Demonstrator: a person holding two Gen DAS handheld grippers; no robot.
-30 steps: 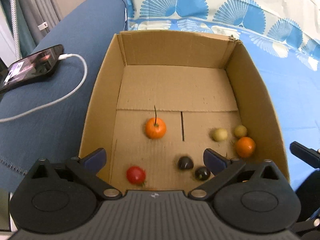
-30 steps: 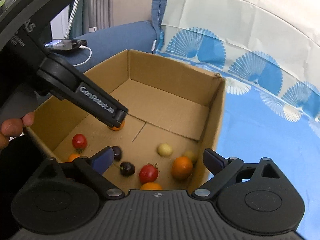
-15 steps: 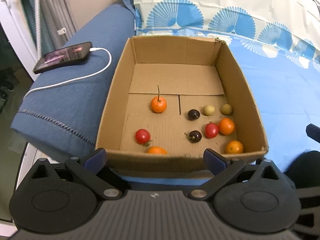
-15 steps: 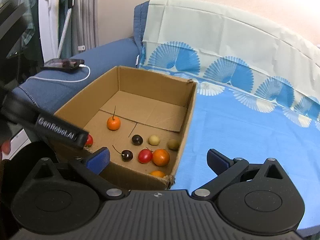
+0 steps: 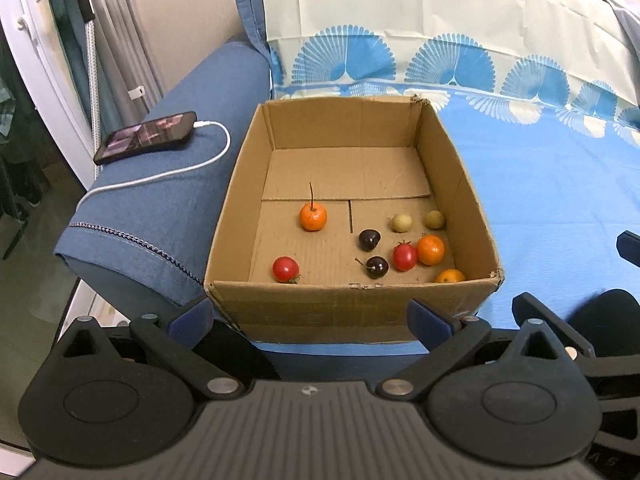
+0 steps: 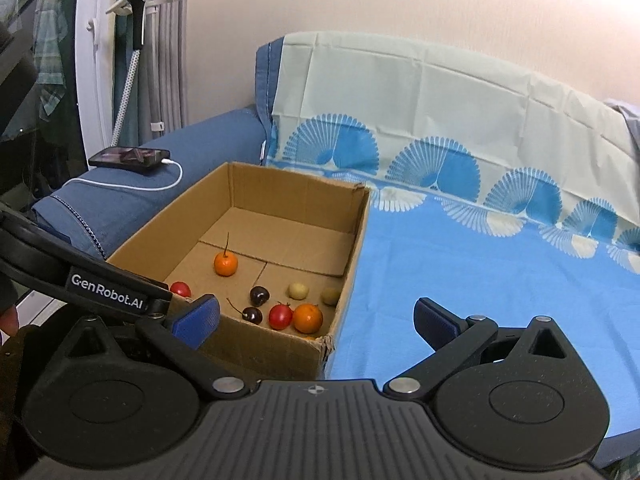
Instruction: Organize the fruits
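Blue sofa with fan-patterned blue-and-cream cover (image 5: 560, 184), carrying an open rectangular brown cardboard box (image 5: 460, 184) whose long axis runs away from the viewer toward the backrest. On the denim-blue armrest (image 5: 160, 208) lies a black smartphone (image 5: 146, 136) on a white charging cable (image 5: 192, 168). Left gripper (image 5: 308, 318) and right gripper (image 6: 316, 318) both hang short of the box's near wall, fingers spread wide and empty. The small round fruits lie loose on the box floor, mostly toward the near right corner: three orange ones, the stemmed orange fruit (image 5: 313, 217) standing apart with its stalk upright; two red cherry tomatoes, one (image 5: 285, 269) alone at the near left; two dark cherries (image 5: 377, 267); two pale yellow-green berries (image 5: 401, 223). Likely risks: round fruit rolling off when nudged by a finger, soft tomatoes or cherries bruising under a firm pinch, and a finger catching the box rim and shifting it on the soft seat
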